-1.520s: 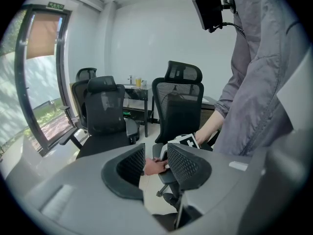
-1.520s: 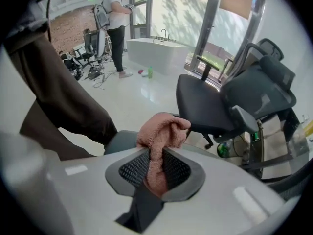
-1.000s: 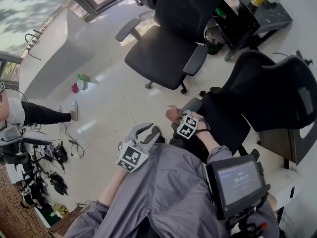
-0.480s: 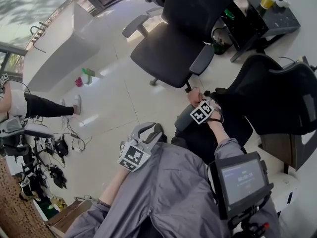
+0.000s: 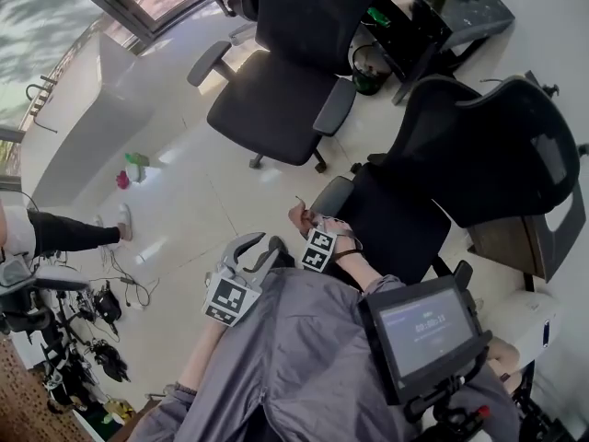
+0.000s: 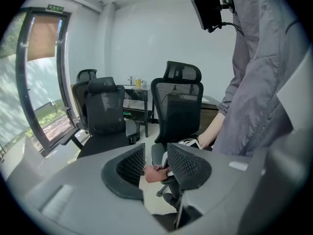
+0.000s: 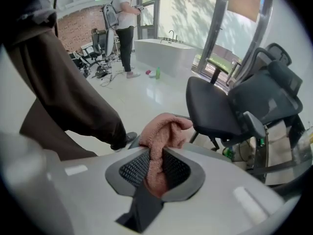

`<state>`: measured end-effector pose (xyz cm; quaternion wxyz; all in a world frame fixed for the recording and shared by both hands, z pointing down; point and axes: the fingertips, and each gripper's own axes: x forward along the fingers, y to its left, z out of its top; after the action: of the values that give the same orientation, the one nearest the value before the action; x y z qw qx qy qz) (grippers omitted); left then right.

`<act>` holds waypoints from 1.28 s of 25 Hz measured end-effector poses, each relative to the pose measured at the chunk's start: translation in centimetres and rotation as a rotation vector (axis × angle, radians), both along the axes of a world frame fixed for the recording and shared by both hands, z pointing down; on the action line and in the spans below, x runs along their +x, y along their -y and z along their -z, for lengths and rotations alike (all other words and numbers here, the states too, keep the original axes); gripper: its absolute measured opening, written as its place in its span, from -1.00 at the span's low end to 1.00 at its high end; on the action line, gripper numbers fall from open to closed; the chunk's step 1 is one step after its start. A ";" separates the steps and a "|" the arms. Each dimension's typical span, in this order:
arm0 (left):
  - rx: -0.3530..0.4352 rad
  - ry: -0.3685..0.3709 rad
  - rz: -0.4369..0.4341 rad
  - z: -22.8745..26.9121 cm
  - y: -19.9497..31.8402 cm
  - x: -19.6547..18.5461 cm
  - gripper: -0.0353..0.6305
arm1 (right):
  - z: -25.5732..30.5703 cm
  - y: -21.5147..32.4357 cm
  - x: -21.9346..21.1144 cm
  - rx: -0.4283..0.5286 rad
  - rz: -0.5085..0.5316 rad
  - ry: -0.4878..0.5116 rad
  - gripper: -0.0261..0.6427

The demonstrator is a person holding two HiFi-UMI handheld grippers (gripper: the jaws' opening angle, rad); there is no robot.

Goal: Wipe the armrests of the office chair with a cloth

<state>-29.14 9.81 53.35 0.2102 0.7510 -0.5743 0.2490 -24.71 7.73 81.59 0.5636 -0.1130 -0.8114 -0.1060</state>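
The near black mesh office chair (image 5: 479,155) stands at the right of the head view, its grey left armrest (image 5: 333,194) reaching toward me. My right gripper (image 5: 308,230) is shut on a bunched pink cloth (image 5: 296,215) at the armrest's near end. In the right gripper view the cloth (image 7: 164,133) bulges out between the jaws of the right gripper (image 7: 155,168) and hides most of the armrest. My left gripper (image 5: 250,251) hangs open to the left, off the chair. Its own view shows the left gripper (image 6: 155,163) holding nothing, with the cloth (image 6: 155,174) farther off in the gap.
A second black office chair (image 5: 276,90) stands beyond on the white floor. A dark desk (image 5: 442,17) with small items is at the top right. A person (image 5: 55,233) and floor equipment (image 5: 83,339) are at the left. A screen (image 5: 423,330) hangs on my chest.
My right gripper slid the cloth toward the armrest's far end, then back to its near end. The left gripper has stayed where it was.
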 end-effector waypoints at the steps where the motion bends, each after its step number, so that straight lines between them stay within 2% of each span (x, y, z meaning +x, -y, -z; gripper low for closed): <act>1: 0.002 0.001 -0.004 0.0 0.1 0.3 -0.41 | 0.3 -1.1 0.2 -0.042 0.015 0.011 -0.70; 4: 0.008 0.006 -0.022 0.1 0.4 1.1 -0.41 | 1.2 -3.7 0.9 -0.166 0.070 0.044 -0.70; 7: 0.010 0.008 -0.032 0.1 0.4 1.6 -0.41 | 1.3 -2.9 1.4 -0.195 0.066 0.056 -0.70; 10: 0.013 0.011 -0.028 0.3 0.3 1.7 -0.41 | 0.8 1.9 1.6 -0.125 -0.026 0.042 -0.70; 15: 0.013 0.020 -0.021 0.3 -0.4 1.6 -0.41 | 0.5 12.5 2.3 0.107 -0.203 -0.011 -0.70; 17: 0.016 0.016 -0.022 0.3 -0.7 1.6 -0.41 | 0.7 15.2 2.8 0.146 -0.285 -0.012 -0.70; 20: 0.026 0.005 -0.047 0.4 -0.9 1.6 -0.41 | 2.4 16.3 3.5 0.143 -0.385 0.020 -0.71; 24: 0.051 -0.031 -0.140 0.5 -0.6 2.9 -0.41 | 5.5 14.1 4.0 0.088 -0.474 0.134 -0.71; 26: 0.069 -0.057 -0.215 0.5 -0.2 4.6 -0.41 | 7.0 12.9 5.9 0.086 -0.549 0.159 -0.71; 29: 0.103 -0.113 -0.376 0.5 0.2 8.0 -0.41 | 9.1 10.7 11.7 0.117 -0.704 0.131 -0.71; 32: 0.107 -0.162 -0.494 0.6 -0.3 10.9 -0.41 | 10.0 8.0 17.8 0.134 -0.819 0.085 -0.71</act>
<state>-18.20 10.16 52.76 0.1486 0.8960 -0.3670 0.2010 -6.86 -0.30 71.54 0.5311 0.2605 -0.8032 0.0696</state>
